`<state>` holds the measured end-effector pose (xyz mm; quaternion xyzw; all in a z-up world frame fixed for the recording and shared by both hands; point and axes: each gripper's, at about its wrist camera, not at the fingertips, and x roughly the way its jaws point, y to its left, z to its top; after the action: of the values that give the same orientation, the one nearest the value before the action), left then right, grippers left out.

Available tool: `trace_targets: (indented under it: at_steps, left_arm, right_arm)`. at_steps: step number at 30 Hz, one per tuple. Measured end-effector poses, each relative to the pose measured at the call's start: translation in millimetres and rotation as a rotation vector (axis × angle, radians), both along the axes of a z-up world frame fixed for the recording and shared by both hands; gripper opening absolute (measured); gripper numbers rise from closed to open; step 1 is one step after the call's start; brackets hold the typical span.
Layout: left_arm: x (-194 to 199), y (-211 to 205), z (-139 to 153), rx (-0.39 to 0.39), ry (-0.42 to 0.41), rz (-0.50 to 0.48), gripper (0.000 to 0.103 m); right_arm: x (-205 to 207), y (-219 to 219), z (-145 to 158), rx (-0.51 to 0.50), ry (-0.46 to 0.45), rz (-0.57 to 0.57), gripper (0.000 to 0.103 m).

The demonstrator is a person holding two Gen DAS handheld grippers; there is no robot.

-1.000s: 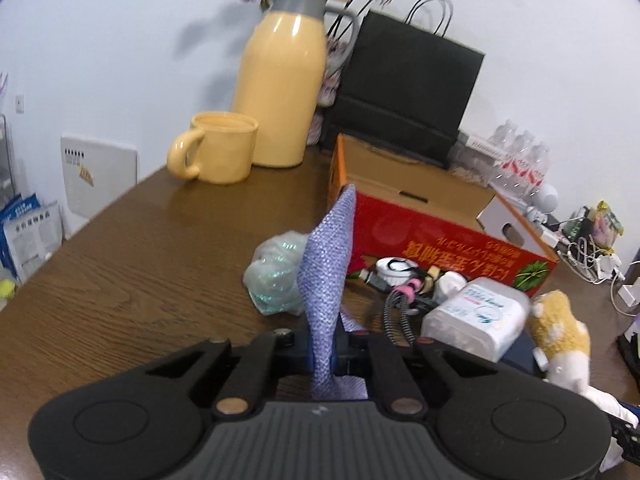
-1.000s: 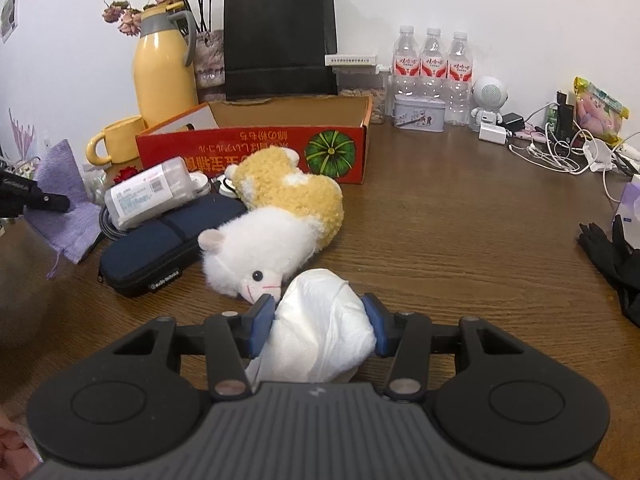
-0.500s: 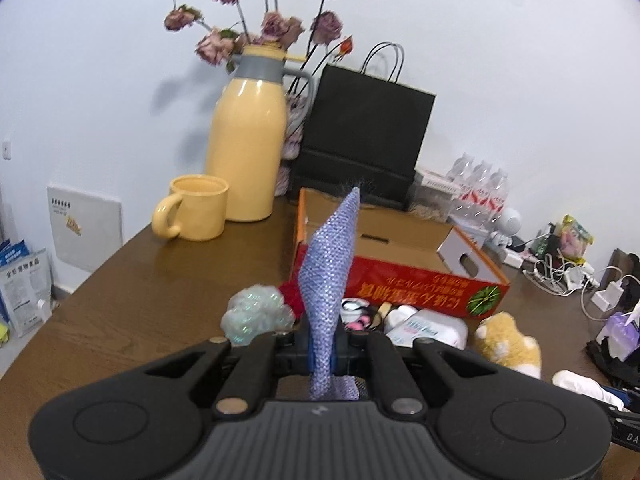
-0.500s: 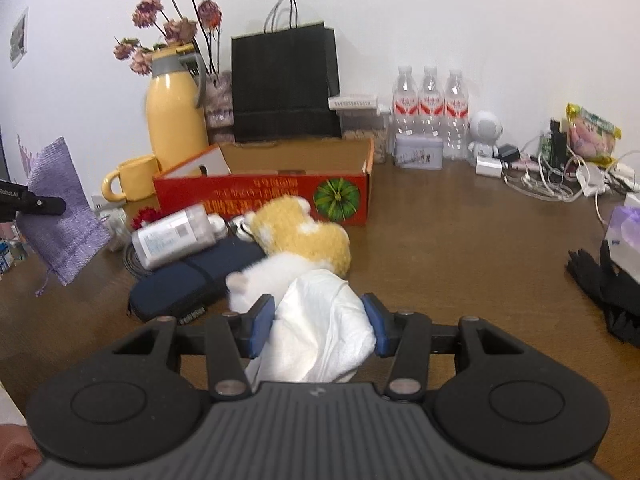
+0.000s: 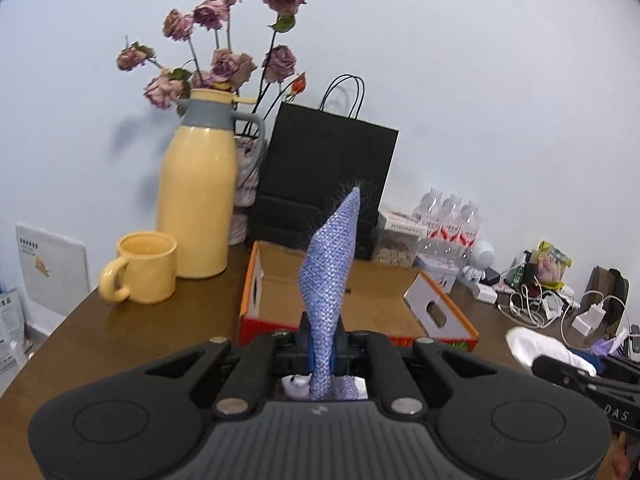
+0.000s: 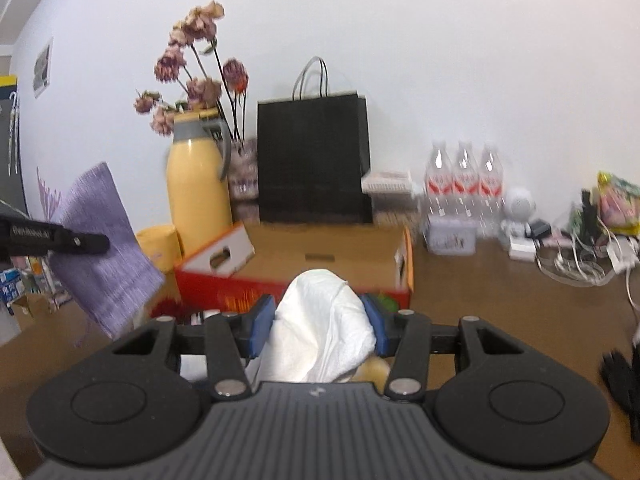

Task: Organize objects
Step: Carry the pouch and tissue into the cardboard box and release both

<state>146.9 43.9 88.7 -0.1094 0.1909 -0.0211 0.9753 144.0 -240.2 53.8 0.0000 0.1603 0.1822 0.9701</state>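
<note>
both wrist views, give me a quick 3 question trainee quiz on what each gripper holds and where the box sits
1. True or false: the left gripper is shut on a purple pouch.
2. What does the right gripper hold? A) yellow mug B) white bag C) water bottle
3. Fill in: the orange box lies open in front of the black ____ bag.

Key: 1 true. 2 B, the white bag. 3 paper.
</note>
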Motion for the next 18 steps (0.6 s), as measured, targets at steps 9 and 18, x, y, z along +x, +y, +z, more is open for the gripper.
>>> trace_targets:
  at_steps: [9,18]
  left_arm:
    - [64.5,-17.0,9.5,-0.003,-0.021,0.003,0.005]
    - [132.0,-29.4,-1.2,0.002,0.004,0.031,0.005]
  right_arm:
    - [63.1,23.0,20.7,0.039,-0.044,0.018,0.048]
    - [131.1,38.5,9.3,0.062,-0.024,0.008,0.048]
